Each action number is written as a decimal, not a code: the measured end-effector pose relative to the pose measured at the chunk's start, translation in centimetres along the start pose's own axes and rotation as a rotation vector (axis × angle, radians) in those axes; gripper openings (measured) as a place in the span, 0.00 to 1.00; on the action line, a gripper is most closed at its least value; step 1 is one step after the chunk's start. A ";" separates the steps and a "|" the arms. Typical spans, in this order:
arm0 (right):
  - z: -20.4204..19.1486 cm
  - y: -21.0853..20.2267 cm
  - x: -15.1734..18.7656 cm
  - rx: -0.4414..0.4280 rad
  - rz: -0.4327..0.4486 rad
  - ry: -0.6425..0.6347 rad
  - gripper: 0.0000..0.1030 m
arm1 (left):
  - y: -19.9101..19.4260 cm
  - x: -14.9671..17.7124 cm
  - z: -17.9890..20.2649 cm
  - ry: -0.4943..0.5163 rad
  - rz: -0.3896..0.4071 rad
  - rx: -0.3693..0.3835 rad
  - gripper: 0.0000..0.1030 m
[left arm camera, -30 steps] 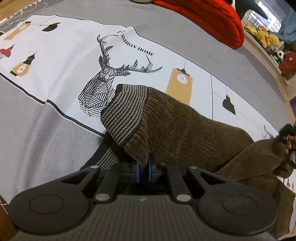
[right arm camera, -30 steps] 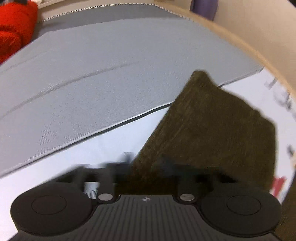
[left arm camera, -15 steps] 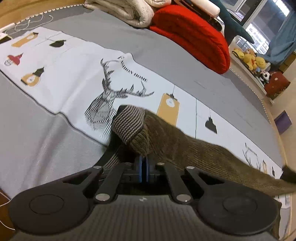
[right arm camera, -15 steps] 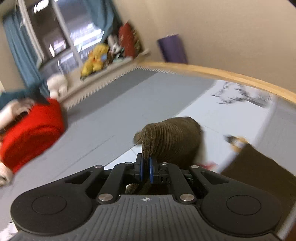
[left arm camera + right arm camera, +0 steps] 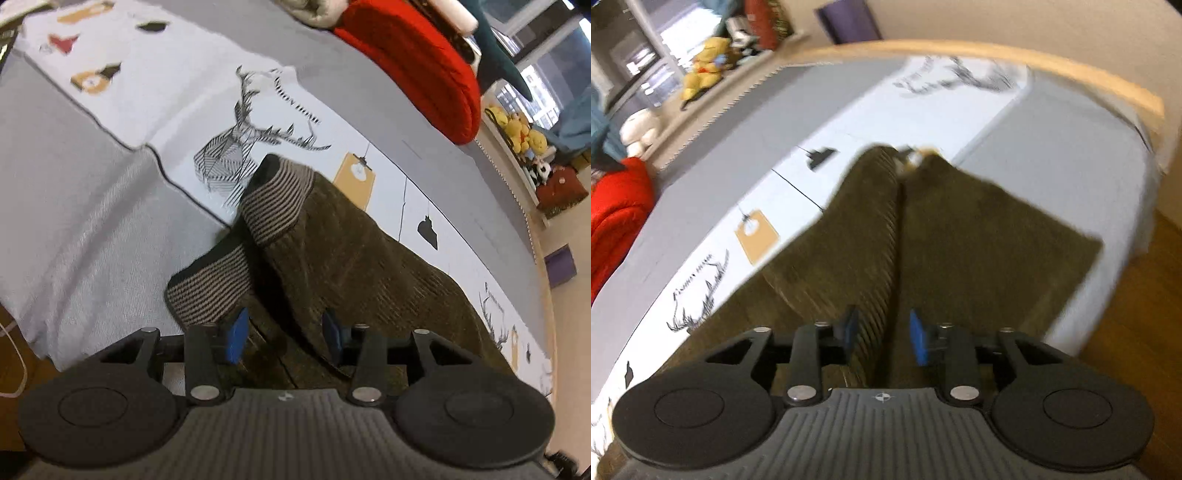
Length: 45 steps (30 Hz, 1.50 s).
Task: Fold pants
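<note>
Olive-brown corduroy pants (image 5: 369,258), striped cuffs (image 5: 277,199).

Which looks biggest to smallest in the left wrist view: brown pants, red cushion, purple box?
1. brown pants, though nearness to the camera inflates them
2. red cushion
3. purple box, far off, so true size is unsure

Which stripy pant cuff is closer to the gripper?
The lower striped cuff, lying just beyond the left hand-held gripper. The other cuff sits farther off, beside the deer drawing.
</note>
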State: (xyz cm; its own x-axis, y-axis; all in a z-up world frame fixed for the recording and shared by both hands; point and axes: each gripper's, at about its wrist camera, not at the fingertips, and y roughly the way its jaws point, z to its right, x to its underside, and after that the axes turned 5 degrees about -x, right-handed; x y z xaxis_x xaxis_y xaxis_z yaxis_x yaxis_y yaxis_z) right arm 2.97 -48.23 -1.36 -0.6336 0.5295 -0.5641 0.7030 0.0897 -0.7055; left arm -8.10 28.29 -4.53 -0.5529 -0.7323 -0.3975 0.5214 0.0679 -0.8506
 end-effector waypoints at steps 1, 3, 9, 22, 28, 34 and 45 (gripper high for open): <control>-0.8 0.4 -0.4 -0.012 0.006 -0.042 0.36 | -0.3 -0.2 0.6 0.038 -0.007 -0.001 0.47; -2.3 1.7 -0.4 -0.030 0.001 -0.151 0.43 | -1.0 -0.7 1.8 0.148 -0.007 0.011 0.57; -7.2 5.1 0.1 -0.008 -0.015 -0.407 0.52 | -1.5 -2.2 1.2 0.166 0.044 0.044 0.80; -10.4 9.8 3.3 0.203 -0.135 -0.714 0.54 | 3.2 -2.5 1.2 0.061 -0.017 0.002 0.71; -9.4 9.1 2.5 0.216 -0.092 -0.659 0.11 | 4.7 -3.0 1.5 0.051 -0.015 -0.047 0.71; -5.3 3.1 -0.9 0.104 0.139 -0.293 0.07 | 5.1 -2.8 2.2 0.096 -0.004 -0.080 0.11; 8.9 0.5 0.1 0.126 -0.025 0.421 0.07 | 1.1 0.0 0.1 0.062 -0.025 -0.104 0.06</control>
State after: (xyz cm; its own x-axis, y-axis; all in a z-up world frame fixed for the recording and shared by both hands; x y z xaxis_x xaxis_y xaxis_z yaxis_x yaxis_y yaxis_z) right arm 0.42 -55.61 -5.60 -0.4446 0.8285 -0.3406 0.6278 0.0170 -0.7782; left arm -7.47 28.34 -5.38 -0.6054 -0.6919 -0.3933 0.4386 0.1224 -0.8903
